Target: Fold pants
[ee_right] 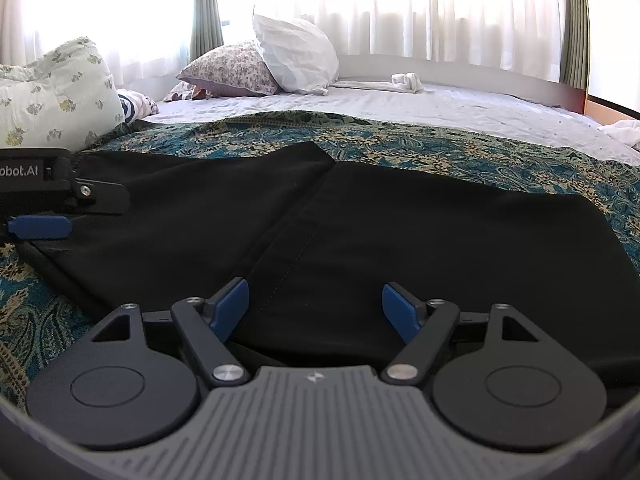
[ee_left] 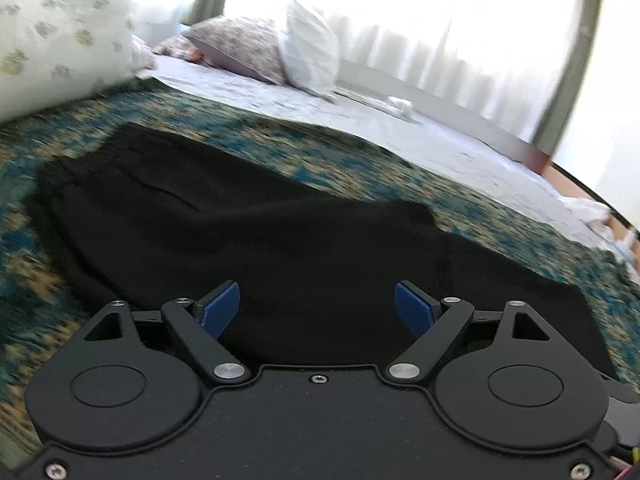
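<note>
On the bed's paisley bedspread (ee_right: 460,152) the black pants (ee_right: 400,232) lie flat, my left hand-held gripper (ee_left: 317,306) and right hand-held gripper (ee_right: 316,304) hover wide and empty, so I judge the next fold needs both gripping the near edge.

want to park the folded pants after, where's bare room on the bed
Free: the white sheet between the patterned blanket and the white pillow. Crowded: the left, by the floral pillow, and the blanket's middle under the black pants.
</note>
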